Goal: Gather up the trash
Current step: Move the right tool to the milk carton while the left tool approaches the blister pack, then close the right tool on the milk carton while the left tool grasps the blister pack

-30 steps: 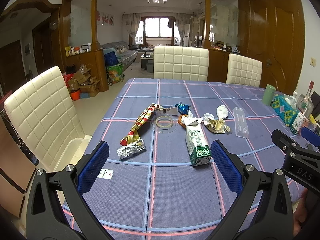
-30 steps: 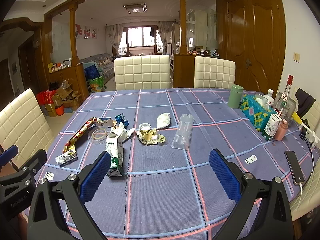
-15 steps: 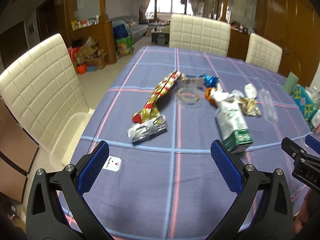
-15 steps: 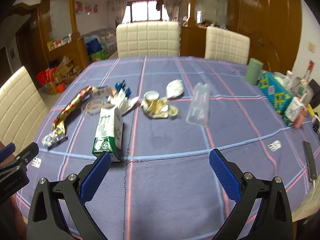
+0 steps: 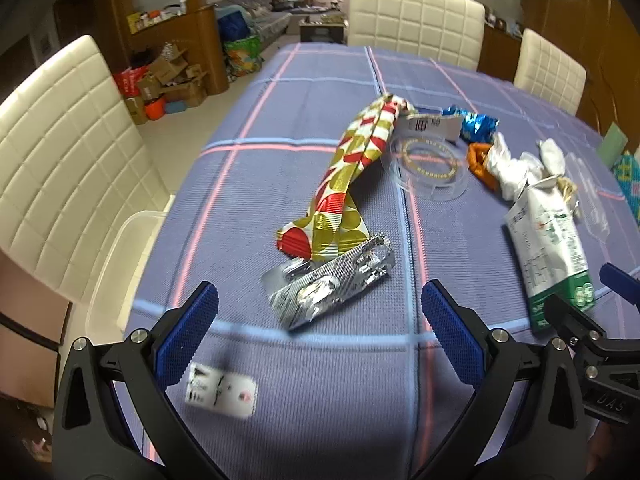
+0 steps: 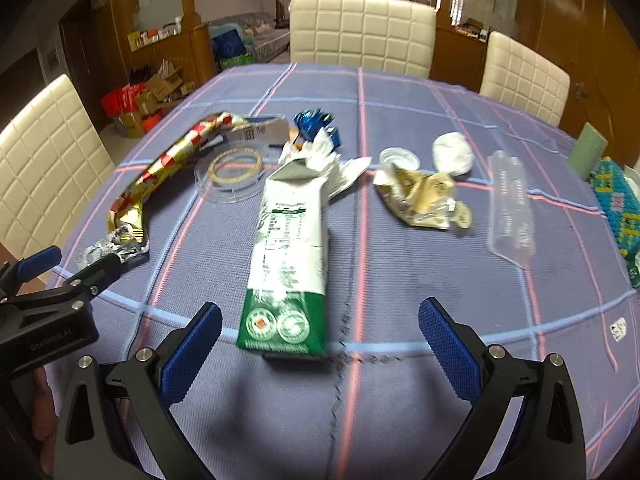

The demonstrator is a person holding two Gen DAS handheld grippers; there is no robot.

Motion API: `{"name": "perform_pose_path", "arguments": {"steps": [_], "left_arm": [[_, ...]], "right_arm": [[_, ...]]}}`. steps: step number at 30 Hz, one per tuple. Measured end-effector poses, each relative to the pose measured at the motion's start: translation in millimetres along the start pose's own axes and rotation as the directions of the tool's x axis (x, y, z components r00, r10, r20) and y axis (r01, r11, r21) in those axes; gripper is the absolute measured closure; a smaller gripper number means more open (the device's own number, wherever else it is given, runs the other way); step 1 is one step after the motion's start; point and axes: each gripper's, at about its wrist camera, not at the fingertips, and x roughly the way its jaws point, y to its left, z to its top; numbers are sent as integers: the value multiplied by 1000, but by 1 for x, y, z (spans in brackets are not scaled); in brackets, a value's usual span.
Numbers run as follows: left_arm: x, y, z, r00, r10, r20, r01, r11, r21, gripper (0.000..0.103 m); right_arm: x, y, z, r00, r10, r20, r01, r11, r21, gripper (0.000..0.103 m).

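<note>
We hold two grippers low over a table point(image 6: 400, 96) w/ a blue plaid cloth, trash strewn across it. Our left gripper point(image 5: 320, 330) is released, jaws spread wide & empty, aimed at a crumpled foil blister pack point(image 5: 330, 280) lying just ahead. A red-and-gold wrapper point(image 5: 352, 168) touches the pack's far edge & runs away from us toward a clear plastic lid point(image 5: 428, 164). Our right gripper point(image 6: 320, 338) is also spread apart, nothing in it, w/ a flattened green-and-white milk carton point(image 6: 286, 252) lying between its tips, green end nearest us. Right of the carton: a crushed gold-printed wrapper point(image 6: 420, 196), a white wad point(image 6: 452, 152) beyond it, then a clear plastic bottle point(image 6: 510, 208) on its side. A blue foil scrap point(image 6: 314, 120) sits beyond the carton's torn top. White chairs point(image 6: 360, 36) ring the table.
</note>
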Motion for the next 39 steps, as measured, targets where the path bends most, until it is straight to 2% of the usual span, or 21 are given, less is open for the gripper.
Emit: {"name": "perform_pose_path", "arguments": {"steps": [5, 9, 15, 16, 18, 20, 21, 23, 25, 32, 39], "left_arm": [[21, 1, 8, 999, -9, -42, 8, 1000, -25, 3], [31, 3, 13, 998, -7, -62, 3, 998, -65, 3], [35, 4, 16, 997, -25, -72, 19, 996, -85, 3], [35, 4, 15, 997, -25, -72, 18, 996, -87, 3], [34, 4, 14, 998, -11, -67, 4, 996, -94, 6], [32, 4, 12, 998, 8, -57, -14, 995, -95, 15], [31, 4, 12, 999, 13, -49, -18, 995, -95, 21], [30, 4, 12, 999, 14, -45, -18, 996, -93, 24], [29, 4, 11, 999, 6, -47, -11, 996, -93, 24], [17, 0, 7, 999, -13, -32, 11, 997, -81, 28], [-9, -1, 1, 1000, -12, 18, 13, 998, -66, 29]], "right_arm": [[17, 5, 5, 999, -22, -27, 22, 1000, -15, 7], [22, 5, 8, 998, -54, -13, 53, 998, -22, 7], [27, 3, 9, 999, -49, -13, 48, 998, -27, 8], [27, 3, 10, 999, -45, -11, 44, 999, -27, 9], [29, 2, 10, 999, -35, -11, 35, 999, -32, 20], [32, 3, 10, 999, -20, -32, 19, 999, -37, 40], [33, 3, 10, 1000, 0, -31, -1, 1000, -31, 44], [33, 2, 10, 999, 28, -28, -29, 999, -26, 57], [32, 5, 10, 999, 34, -23, -35, 999, -37, 62], [32, 4, 9, 999, 41, -24, -41, 999, -32, 62], [17, 7, 7, 999, 44, 3, -44, 998, -43, 62]]}}
